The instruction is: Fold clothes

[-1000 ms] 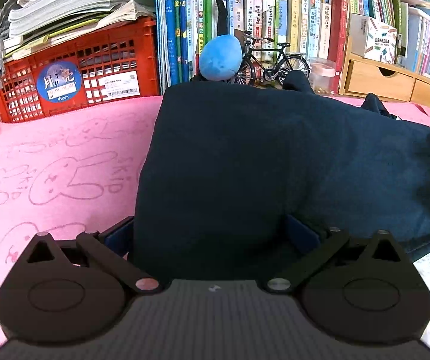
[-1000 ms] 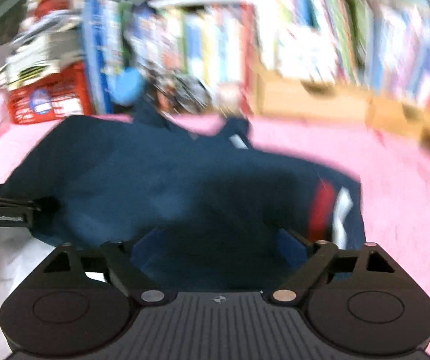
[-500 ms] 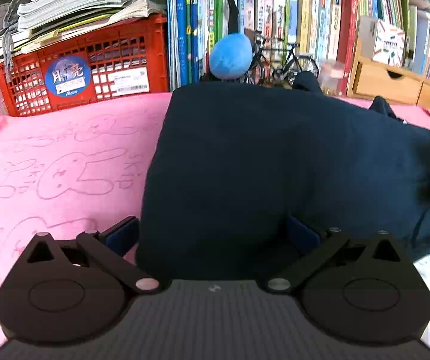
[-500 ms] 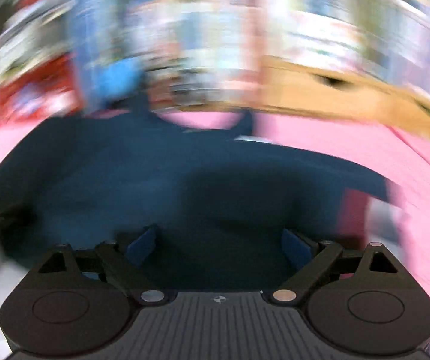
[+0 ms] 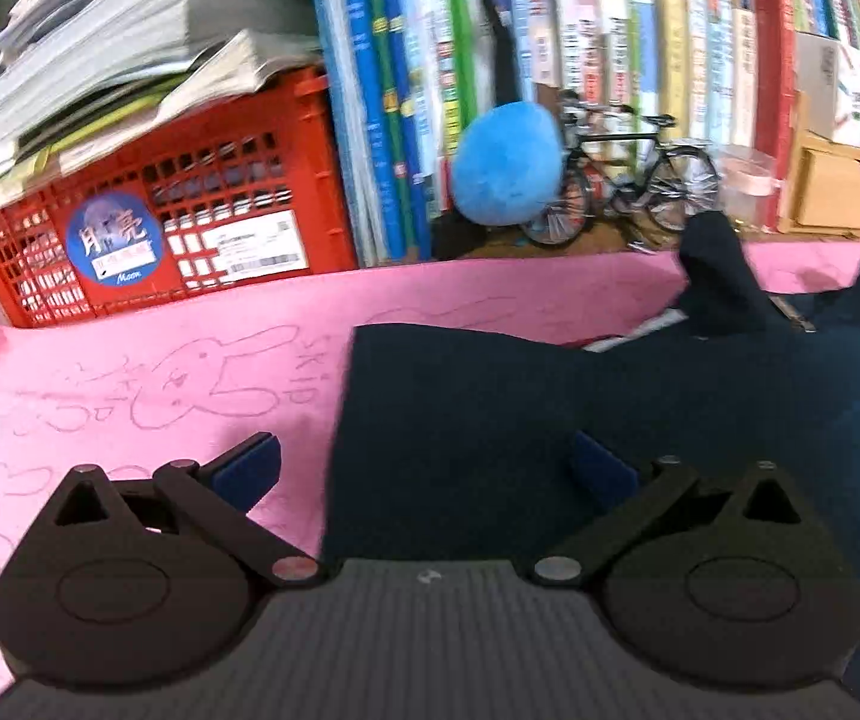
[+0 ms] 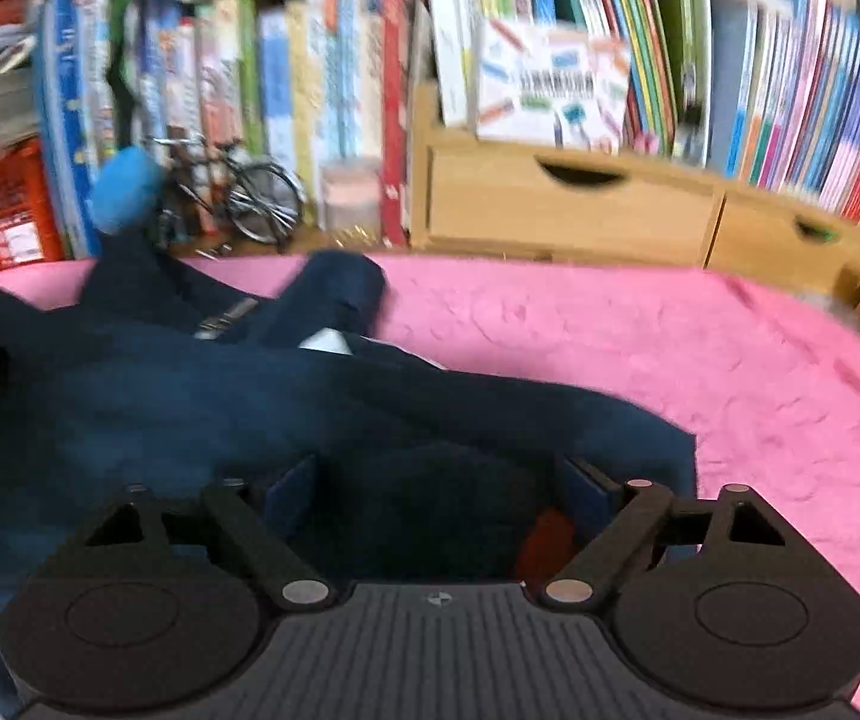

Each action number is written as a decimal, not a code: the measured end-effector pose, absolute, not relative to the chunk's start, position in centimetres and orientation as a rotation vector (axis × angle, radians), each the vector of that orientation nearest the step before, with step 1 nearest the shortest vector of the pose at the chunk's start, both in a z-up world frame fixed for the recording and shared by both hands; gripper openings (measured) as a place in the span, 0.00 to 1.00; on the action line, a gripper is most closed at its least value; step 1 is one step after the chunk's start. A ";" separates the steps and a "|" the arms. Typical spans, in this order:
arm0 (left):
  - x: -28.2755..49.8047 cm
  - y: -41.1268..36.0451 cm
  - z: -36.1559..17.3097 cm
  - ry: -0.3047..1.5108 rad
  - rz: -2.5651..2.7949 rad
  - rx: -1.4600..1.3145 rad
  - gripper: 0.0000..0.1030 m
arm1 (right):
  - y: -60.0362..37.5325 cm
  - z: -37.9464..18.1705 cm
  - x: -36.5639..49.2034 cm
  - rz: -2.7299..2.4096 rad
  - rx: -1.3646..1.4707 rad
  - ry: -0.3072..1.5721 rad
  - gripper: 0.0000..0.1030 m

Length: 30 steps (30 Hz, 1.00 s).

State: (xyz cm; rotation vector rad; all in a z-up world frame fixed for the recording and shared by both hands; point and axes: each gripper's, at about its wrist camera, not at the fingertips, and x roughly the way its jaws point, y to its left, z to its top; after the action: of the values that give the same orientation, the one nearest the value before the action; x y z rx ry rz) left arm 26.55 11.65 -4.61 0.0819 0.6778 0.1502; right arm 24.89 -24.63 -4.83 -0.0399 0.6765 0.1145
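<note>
A dark navy garment (image 5: 550, 408) lies spread on the pink blanket (image 5: 130, 396). My left gripper (image 5: 424, 468) is open wide and straddles the garment's left edge, with the left finger (image 5: 250, 468) over the blanket and the right finger over the cloth. In the right wrist view the same garment (image 6: 220, 396) runs from the left edge to a corner at the right, with its sleeves bunched at the back. My right gripper (image 6: 439, 495) hovers low over that right part. Its jaws are opening and cloth lies between them without being pinched. A red patch (image 6: 544, 546) shows by the right finger.
Along the back stand a red crate (image 5: 160, 222) stacked with papers, rows of books (image 5: 406, 90), a blue plush ball (image 5: 505, 165), a model bicycle (image 5: 622, 180) and a wooden drawer box (image 6: 568, 204). Bare pink blanket (image 6: 670, 348) lies to the right of the garment.
The garment lies lower and flatter than before. My left gripper has shifted so the cloth's left edge now falls between its fingers. My right gripper has moved down toward the garment's right corner.
</note>
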 end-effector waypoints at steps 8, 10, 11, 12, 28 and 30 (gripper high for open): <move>27.1 14.2 -5.2 0.718 0.148 -0.044 1.00 | -25.3 -5.4 27.3 0.110 -0.031 0.691 1.00; 27.3 13.7 -4.9 0.720 0.161 -0.018 1.00 | -25.1 -5.3 27.2 0.100 -0.041 0.692 1.00; 27.2 13.4 -4.4 0.733 0.179 0.006 1.00 | -25.0 -5.2 27.0 0.091 -0.047 0.692 1.00; 26.5 13.1 -3.5 0.734 0.198 0.030 1.00 | -24.9 -4.7 26.2 0.071 -0.046 0.678 0.96; 15.0 13.1 -4.6 0.652 0.222 0.208 1.00 | -21.7 -4.7 14.9 0.364 0.051 0.666 0.95; 15.0 11.7 -4.7 0.633 0.255 0.287 1.00 | -19.5 -4.5 15.1 0.329 -0.080 0.682 1.00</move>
State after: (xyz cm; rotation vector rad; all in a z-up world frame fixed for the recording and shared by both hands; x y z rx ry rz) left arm 15.02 11.73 -4.68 0.2867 0.6327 0.2545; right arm 15.07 -19.49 -4.47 -0.0804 0.6819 0.3293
